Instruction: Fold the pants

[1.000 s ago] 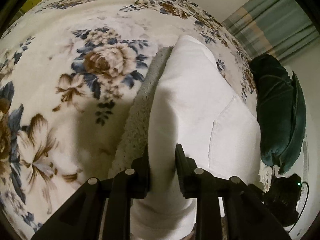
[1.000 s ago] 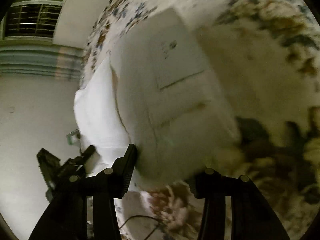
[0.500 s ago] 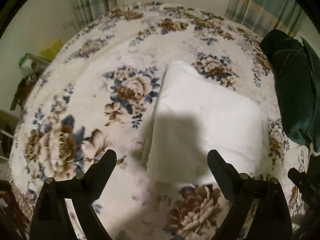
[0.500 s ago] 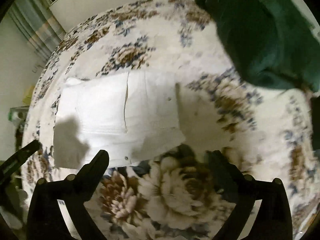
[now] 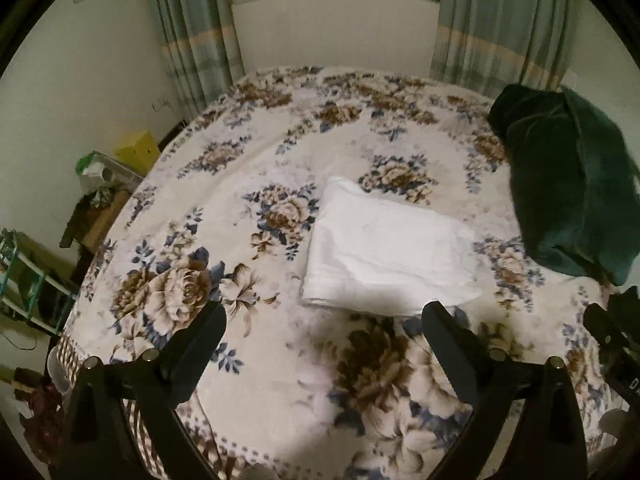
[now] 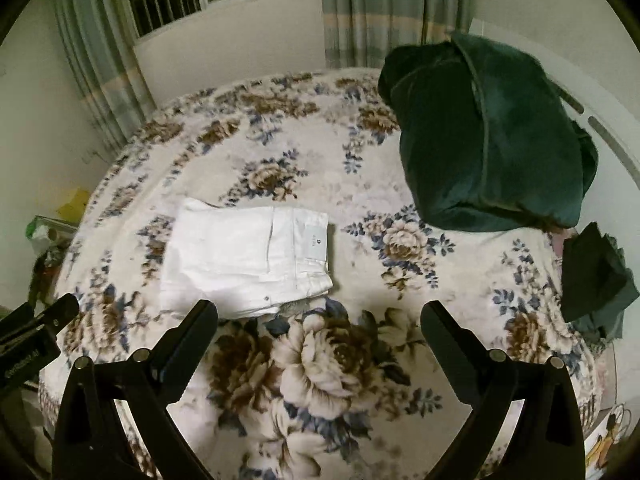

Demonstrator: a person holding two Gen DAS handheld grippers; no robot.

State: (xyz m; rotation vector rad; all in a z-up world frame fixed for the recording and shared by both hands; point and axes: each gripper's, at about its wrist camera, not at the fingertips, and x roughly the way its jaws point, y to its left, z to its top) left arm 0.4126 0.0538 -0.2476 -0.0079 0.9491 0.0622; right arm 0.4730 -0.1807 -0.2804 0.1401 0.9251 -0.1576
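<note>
The white pants (image 5: 384, 252) lie folded into a flat rectangle on the floral bedspread (image 5: 280, 152). In the right wrist view the pants (image 6: 244, 260) show a back pocket and a small label. My left gripper (image 5: 322, 320) is open and empty, raised above the bed just short of the pants' near edge. My right gripper (image 6: 318, 318) is open and empty, above the bedspread (image 6: 340, 360) near the pants' front right corner. Neither gripper touches the pants.
A dark green folded blanket (image 5: 568, 188) lies at the bed's right side and shows large in the right wrist view (image 6: 488, 136). A small dark cloth (image 6: 596, 280) lies at the right edge. A cluttered side table (image 5: 100, 192) stands left. Curtains (image 5: 492, 24) hang behind.
My left gripper let go of the pants and opened. Both grippers pulled back and up from the bed, so the whole folded pants and the room came into view.
</note>
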